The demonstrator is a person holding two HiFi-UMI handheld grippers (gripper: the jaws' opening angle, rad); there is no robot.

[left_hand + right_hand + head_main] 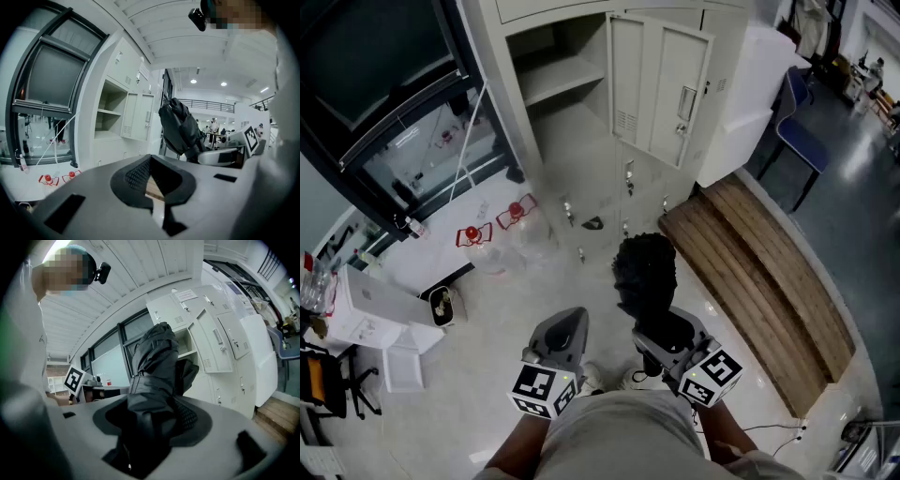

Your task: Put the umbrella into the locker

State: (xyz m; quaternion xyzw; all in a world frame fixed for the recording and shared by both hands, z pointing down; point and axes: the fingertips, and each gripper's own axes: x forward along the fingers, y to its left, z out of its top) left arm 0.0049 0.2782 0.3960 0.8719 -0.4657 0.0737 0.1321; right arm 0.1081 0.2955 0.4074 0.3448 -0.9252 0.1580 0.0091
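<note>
A folded black umbrella (645, 272) stands upright in my right gripper (664, 330), whose pads are shut on its lower part. In the right gripper view the umbrella (154, 366) fills the space between the jaws of the right gripper (150, 420). My left gripper (564, 336) is level beside it, a short way to the left, with nothing in it. The left gripper (151, 183) looks shut, and the umbrella (180, 126) is to its right. Straight ahead is the white locker (562, 89), its door (661, 89) swung open and its shelves bare.
A wooden bench (759, 272) runs along the right, with a blue chair (802, 131) behind it. Red-topped items (492, 225) lie on the floor by the dark window (384, 103) at the left. White boxes (375, 314) sit at the near left.
</note>
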